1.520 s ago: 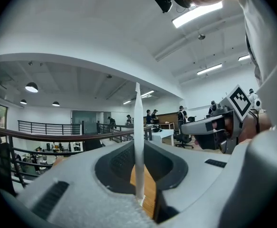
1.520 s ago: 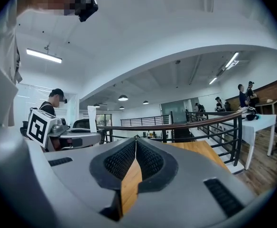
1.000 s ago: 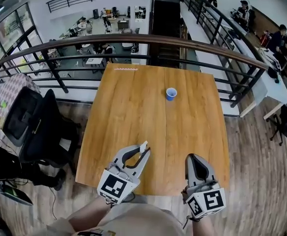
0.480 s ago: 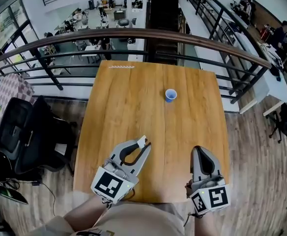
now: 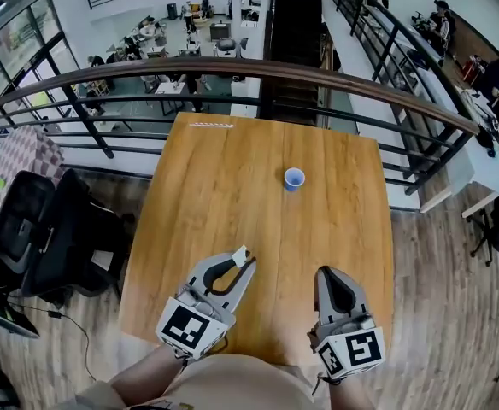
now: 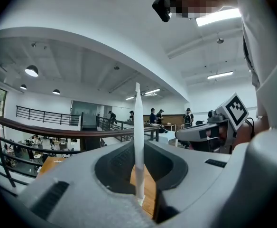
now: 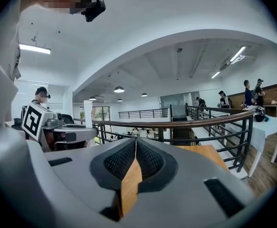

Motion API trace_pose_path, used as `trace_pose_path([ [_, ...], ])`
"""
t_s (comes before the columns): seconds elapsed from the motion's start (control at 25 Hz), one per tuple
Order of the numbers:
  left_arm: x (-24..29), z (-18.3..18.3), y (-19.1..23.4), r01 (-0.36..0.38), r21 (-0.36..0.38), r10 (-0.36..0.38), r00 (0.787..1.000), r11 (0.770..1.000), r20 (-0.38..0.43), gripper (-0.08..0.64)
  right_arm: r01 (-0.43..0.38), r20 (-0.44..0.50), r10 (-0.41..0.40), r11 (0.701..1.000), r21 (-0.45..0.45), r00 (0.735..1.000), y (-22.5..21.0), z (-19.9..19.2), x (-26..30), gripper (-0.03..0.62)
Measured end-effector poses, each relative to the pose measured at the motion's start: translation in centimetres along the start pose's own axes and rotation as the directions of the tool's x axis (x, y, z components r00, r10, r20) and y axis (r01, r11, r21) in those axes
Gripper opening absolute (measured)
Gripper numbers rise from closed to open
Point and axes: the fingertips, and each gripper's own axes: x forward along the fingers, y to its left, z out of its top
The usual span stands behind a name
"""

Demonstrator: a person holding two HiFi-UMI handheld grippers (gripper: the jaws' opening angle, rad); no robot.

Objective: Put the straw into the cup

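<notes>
While left tongs (image 5: 243,261) pinch it, slim straw (image 6: 137,141) tapers.

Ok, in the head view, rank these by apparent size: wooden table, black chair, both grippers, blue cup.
1. wooden table
2. black chair
3. left gripper, shut on the straw, and right gripper: about alike, and nearest the camera, so unranked between them
4. blue cup, smallest, though also farthest away
</notes>
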Motion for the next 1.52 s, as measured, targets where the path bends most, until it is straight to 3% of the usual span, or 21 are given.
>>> trace_pose_path([
  [0.32, 1.8, -0.4, 0.9, -0.046, 0.011, 0.046, 0.999, 0.999, 0.004, 0.055, -0.023, -0.018, 0.023, 1.0, -0.003, 1.0, -1.8, -0.5, 1.3, 0.021],
  [0.6, 3.6, 0.4, 2.6, -0.066, -0.008, 0.067, 0.996, 0.998, 0.062, 0.055, -0.02, -0.021, 0.02, 1.0, -0.005, 1.0, -4.0, -0.7, 3.1, 0.021],
  [1.08, 12.9, 2.9, 4.4, 0.061, 0.063, -0.07, 0.986, 0.996, 0.149, 0.055, -0.012, 0.016, 0.013, 0.998, -0.055, 1.0, -8.8, 0.5, 9.2, 0.021],
  [1.24, 16.1, 3.7, 5.5, 0.13, 0.078, -0.142, 0.973, 0.988, 0.181, 0.055, 0.002, 0.014, -0.001, 0.995, -0.1, 1.0, -10.8, 0.1, 12.2, 0.021],
  [1.36, 18.5, 4.1, 6.5, 0.179, 0.128, -0.203, 0.955, 0.975, 0.216, 0.055, 0.015, 0.011, -0.014, 0.995, -0.103, 1.0, -12.6, -0.5, 14.5, 0.021],
  [1.52, 21.7, 3.9, 8.1, 0.194, 0.148, -0.225, 0.947, 0.97, 0.23, 0.055, 0.026, -0.005, -0.027, 0.992, -0.123, 1.0, -15.3, -1.8, 17.6, 0.021],
])
